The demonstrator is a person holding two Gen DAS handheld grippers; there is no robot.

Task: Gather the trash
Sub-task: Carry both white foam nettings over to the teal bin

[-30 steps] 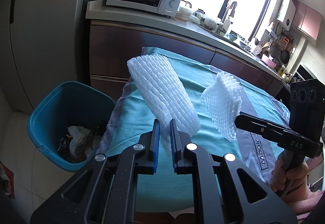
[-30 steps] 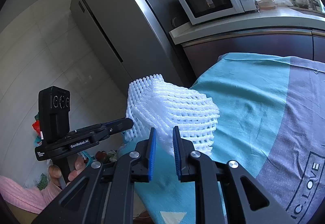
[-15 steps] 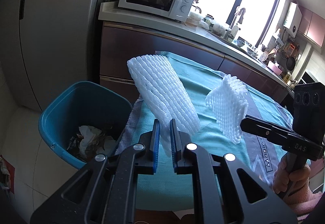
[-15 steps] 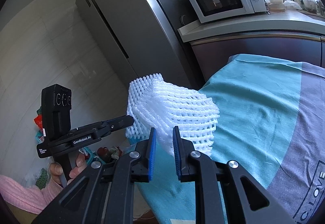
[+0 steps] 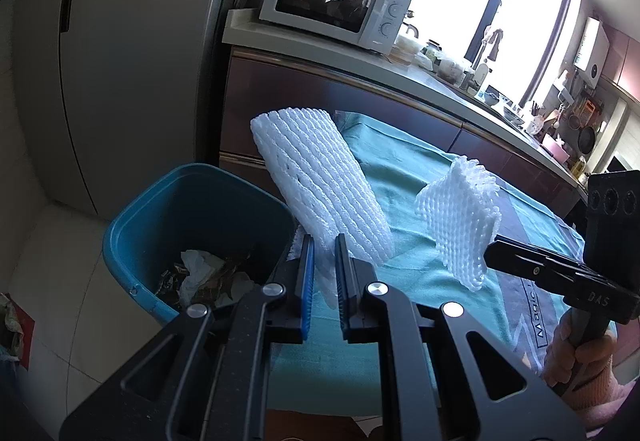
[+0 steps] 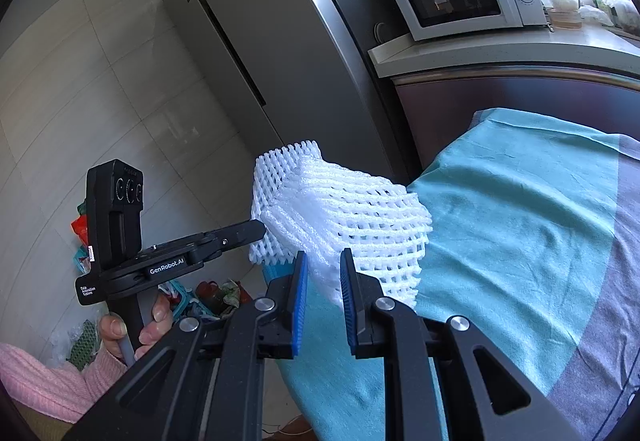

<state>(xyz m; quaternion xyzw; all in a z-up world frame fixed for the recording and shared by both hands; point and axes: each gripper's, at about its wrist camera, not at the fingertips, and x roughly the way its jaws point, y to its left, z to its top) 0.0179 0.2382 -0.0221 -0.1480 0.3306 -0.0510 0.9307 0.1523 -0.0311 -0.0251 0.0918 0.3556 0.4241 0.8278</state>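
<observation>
Risk: left gripper [image 5: 323, 273] and right gripper [image 6: 323, 283] each pinched a light foam net [image 5: 320, 185] [image 6: 344, 217] above the cloth-covered counter [image 5: 412, 241], short of the bin [image 5: 132, 241]; early release would miss.

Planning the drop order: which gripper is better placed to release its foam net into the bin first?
Probably left: the left gripper holds its long foam net beside the blue bin; the right gripper is over the cloth.

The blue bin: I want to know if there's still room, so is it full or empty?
Partly filled. The blue bin holds crumpled paper and brown scraps at its bottom, its inner walls bare above.
</observation>
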